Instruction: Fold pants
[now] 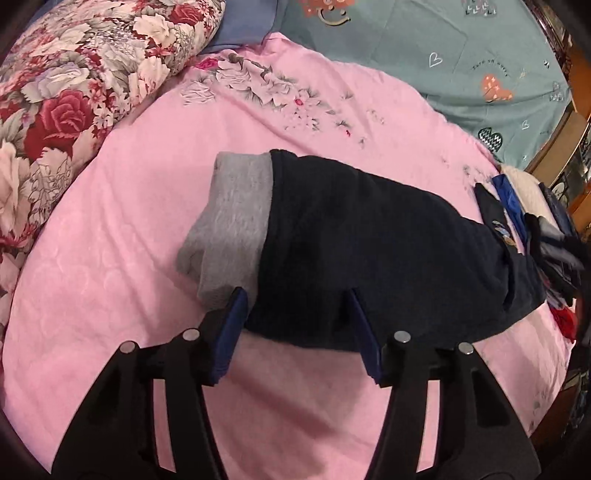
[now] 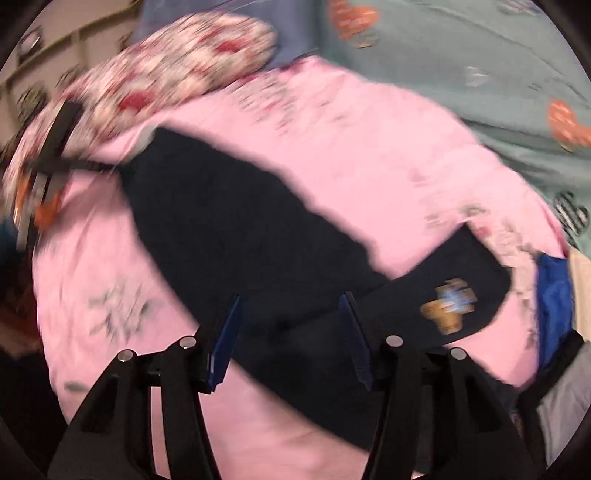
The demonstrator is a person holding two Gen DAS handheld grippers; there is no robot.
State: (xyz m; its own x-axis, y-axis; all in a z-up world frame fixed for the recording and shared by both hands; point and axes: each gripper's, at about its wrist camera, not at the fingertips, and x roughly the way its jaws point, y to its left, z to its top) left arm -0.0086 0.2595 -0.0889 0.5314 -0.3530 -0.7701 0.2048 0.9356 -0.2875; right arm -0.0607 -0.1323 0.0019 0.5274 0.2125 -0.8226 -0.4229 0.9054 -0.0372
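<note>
Dark navy pants (image 1: 369, 251) lie folded on the pink bedspread (image 1: 110, 277), roughly mid-bed, long axis running across the left wrist view. Grey inner lining (image 1: 229, 221) turned out at one end, toward the floral pillow (image 1: 74, 81) at the far left corner. At the other end a small embroidered badge (image 1: 502, 230), close to a pile of dark and blue clothes (image 1: 517, 206) at the bed's right edge.

Left gripper (image 1: 295, 314): jaws spread wide, blue pads (image 1: 229, 332) either side of the near edge of the pants, nothing pinched. Left pad sits where grey lining meets navy cloth; cannot tell whether it touches the fabric.

Right wrist view badly motion-blurred. Right gripper (image 2: 291, 317): jaws also apart, holding nothing, set over the near part of the pants (image 2: 240, 229). Badge (image 2: 448, 308) visible to the right of the fingers. Blue garment (image 2: 554, 306) at the right edge of the bedspread (image 2: 351, 147). Far left, a black-and-orange device (image 2: 44, 177) shows against the pillow (image 2: 166, 66) — too smeared to identify.

Teal sheet with heart prints (image 1: 461, 55) covers the far side of the bed beyond the pink spread; a blue pillowcase (image 1: 247, 22) peeks behind the floral pillow
</note>
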